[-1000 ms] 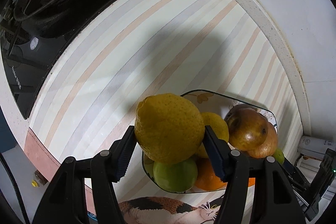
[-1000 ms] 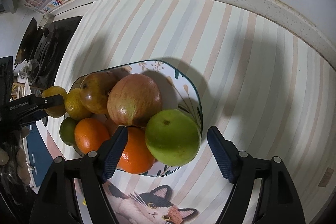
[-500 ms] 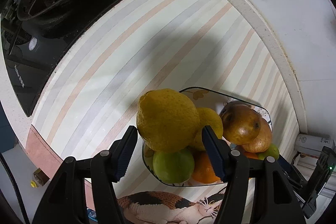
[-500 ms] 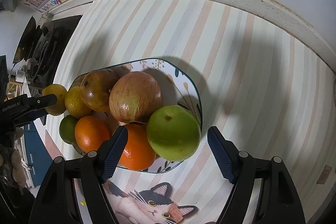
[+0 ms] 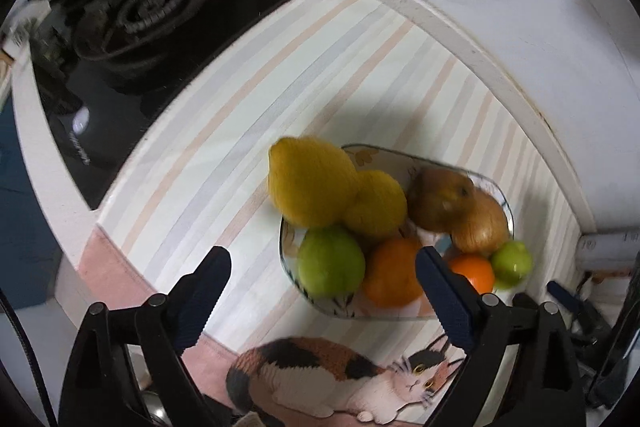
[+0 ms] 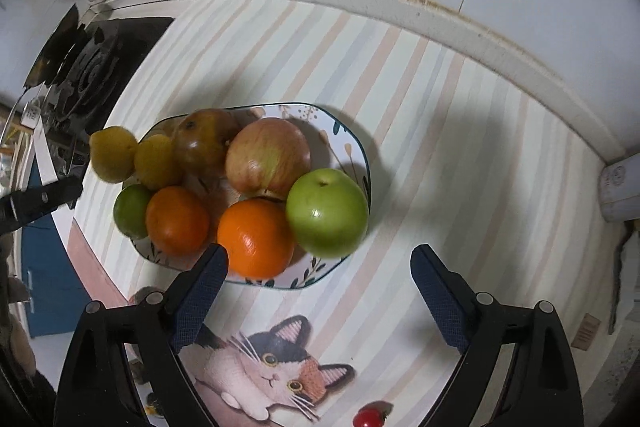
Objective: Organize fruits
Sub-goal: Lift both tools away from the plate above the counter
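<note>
Released since a second ago, big yellow lemon (image 5: 310, 185) is now sitting ahead of the gaping left gripper (image 5: 322, 285), leaning over the plate (image 5: 505, 203) rim against a smaller lemon (image 5: 378, 203), while right gripper (image 6: 319, 277) is hovering spread wide, empty, behind the green apple (image 6: 327, 213).

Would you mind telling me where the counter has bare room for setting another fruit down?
Bare striped mat lies between the plate and the back ledge, and left toward the stove. The plate itself is crowded.
</note>
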A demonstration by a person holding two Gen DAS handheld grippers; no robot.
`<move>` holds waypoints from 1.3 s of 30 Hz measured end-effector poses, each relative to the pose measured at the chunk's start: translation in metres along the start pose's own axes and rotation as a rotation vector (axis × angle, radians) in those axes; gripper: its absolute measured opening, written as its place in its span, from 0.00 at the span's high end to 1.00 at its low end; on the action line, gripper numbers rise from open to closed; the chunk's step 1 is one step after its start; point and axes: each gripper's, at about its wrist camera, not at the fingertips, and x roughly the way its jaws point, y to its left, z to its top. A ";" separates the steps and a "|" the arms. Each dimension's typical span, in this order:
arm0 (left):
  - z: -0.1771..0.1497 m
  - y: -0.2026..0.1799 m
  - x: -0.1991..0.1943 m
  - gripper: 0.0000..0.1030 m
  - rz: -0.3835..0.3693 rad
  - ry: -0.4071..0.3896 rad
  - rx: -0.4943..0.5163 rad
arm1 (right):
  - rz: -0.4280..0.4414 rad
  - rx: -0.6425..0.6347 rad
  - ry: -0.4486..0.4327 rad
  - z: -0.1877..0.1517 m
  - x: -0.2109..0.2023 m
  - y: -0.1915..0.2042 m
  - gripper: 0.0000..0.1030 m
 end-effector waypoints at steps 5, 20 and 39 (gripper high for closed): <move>-0.039 -0.017 -0.020 0.08 0.073 -0.068 0.064 | -0.023 -0.033 -0.042 -0.021 -0.025 0.010 0.08; -0.110 -0.036 -0.093 0.08 0.130 -0.252 0.064 | -0.048 -0.108 -0.180 -0.080 -0.118 0.014 0.08; -0.202 -0.066 -0.202 0.08 0.067 -0.406 0.113 | 0.021 -0.128 -0.353 -0.167 -0.255 0.008 0.08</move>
